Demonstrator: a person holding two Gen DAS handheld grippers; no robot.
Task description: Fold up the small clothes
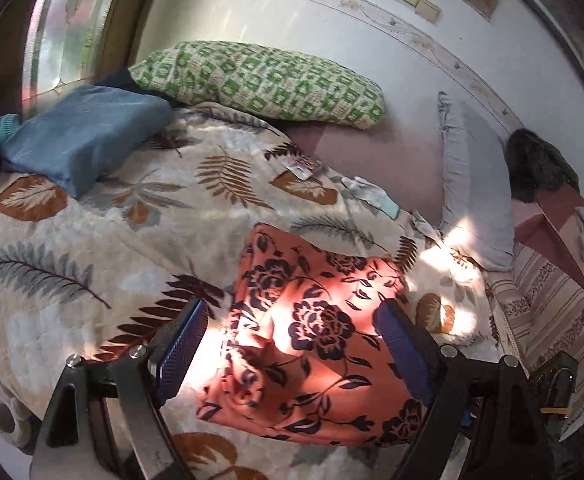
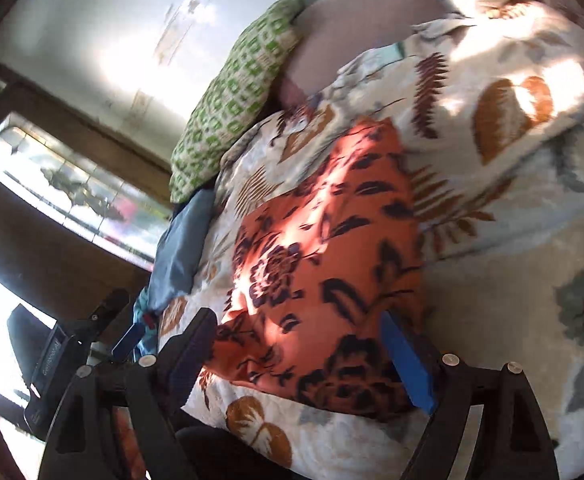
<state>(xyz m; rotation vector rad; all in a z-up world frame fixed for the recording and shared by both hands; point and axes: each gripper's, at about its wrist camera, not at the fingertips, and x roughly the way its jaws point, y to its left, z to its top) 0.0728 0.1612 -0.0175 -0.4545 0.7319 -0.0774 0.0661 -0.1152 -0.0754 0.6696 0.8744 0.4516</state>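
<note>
An orange garment with a dark floral print [image 1: 312, 332] lies folded on the leaf-patterned quilt [image 1: 91, 240]. My left gripper [image 1: 292, 332] is open above it, blue pads on either side of the cloth, holding nothing. In the right wrist view the same garment [image 2: 324, 264] lies on the quilt [image 2: 512, 280]. My right gripper [image 2: 300, 348] is open over its near edge, empty. The left gripper also shows at the lower left of the right wrist view [image 2: 103, 332].
A green-patterned pillow [image 1: 259, 80] and a blue pillow [image 1: 79, 136] lie at the far side of the bed. A grey pillow [image 1: 472, 184], a dark bundle [image 1: 536, 168] and a striped cloth [image 1: 552, 312] lie to the right. A window [image 2: 75, 188] is on the left.
</note>
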